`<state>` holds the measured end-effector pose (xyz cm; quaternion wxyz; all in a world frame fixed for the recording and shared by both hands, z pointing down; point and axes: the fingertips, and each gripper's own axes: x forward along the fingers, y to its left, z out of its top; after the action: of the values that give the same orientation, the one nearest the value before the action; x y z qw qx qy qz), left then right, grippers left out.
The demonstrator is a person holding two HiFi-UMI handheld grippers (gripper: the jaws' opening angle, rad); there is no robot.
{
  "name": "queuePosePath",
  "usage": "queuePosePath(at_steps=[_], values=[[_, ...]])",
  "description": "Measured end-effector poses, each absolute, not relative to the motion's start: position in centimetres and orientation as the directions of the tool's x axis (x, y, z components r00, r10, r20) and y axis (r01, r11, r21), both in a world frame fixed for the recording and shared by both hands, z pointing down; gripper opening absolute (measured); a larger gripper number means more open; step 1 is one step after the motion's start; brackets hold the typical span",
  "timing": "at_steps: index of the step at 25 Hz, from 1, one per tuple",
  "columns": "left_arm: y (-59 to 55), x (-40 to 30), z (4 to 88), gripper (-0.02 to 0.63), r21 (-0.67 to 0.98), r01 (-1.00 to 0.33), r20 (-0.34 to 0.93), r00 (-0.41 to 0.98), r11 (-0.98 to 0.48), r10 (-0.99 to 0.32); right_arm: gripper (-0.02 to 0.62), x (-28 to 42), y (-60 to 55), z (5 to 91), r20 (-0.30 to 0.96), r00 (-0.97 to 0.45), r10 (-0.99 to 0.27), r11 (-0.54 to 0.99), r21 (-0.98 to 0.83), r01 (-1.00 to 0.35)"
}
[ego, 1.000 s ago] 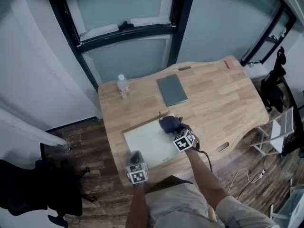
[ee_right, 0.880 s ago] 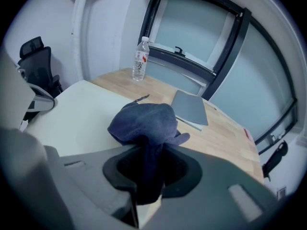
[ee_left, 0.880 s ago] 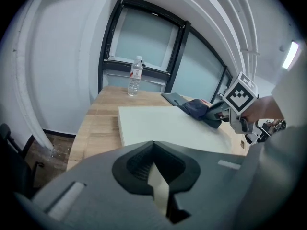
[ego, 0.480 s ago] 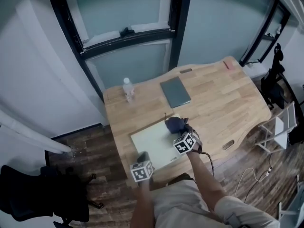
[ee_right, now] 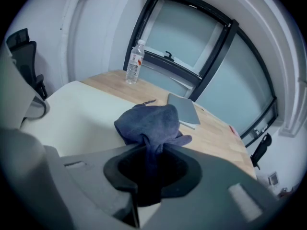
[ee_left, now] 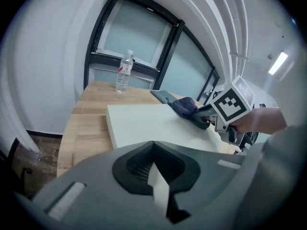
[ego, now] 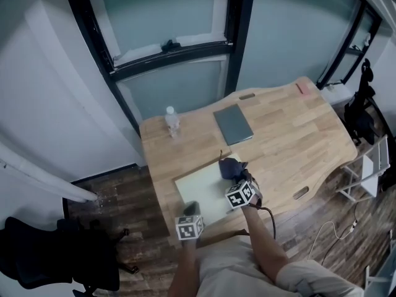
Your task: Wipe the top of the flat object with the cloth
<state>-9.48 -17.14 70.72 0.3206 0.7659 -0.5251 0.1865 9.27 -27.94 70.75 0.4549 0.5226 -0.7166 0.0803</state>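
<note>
A flat white board point(ego: 201, 190) lies on the near left part of the wooden table point(ego: 291, 141). A dark blue cloth point(ego: 231, 166) rests bunched on the board's far right corner, with my right gripper point(ego: 237, 179) shut on its near end. In the right gripper view the cloth point(ee_right: 150, 122) runs down between the jaws of that gripper point(ee_right: 151, 158). My left gripper point(ego: 192, 209) sits at the board's near edge with its jaws together. In the left gripper view the board point(ee_left: 153, 124) stretches ahead of this gripper point(ee_left: 156, 170), and the cloth point(ee_left: 184, 107) lies at its far side.
A clear water bottle point(ego: 172, 121) stands at the table's far left. A grey notebook point(ego: 233, 124) lies beyond the board. A small red item point(ego: 303, 87) sits at the far right corner. A black chair point(ego: 37, 252) stands on the floor to the left.
The head view has drifted, so the table sits a little lower and to the right. The right gripper and cloth stay at the board's far right corner; the left gripper stays at its near edge.
</note>
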Motion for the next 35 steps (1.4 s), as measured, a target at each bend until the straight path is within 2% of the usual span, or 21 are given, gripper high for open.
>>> queuePosePath(at_steps=[12, 35], values=[[-16.8, -9.2, 70.6, 0.008, 0.26, -0.932, 0.621, 0.363, -0.254, -0.695, 0.066, 5.6, -25.4, 70.9, 0.769, -0.183, -0.613, 0.547, 0.246, -0.8], [-16.8, -9.2, 70.4, 0.008, 0.233, -0.936, 0.615, 0.351, -0.262, -0.707, 0.069, -4.3, -22.9, 70.6, 0.792, -0.358, -0.495, 0.711, 0.132, -0.691]])
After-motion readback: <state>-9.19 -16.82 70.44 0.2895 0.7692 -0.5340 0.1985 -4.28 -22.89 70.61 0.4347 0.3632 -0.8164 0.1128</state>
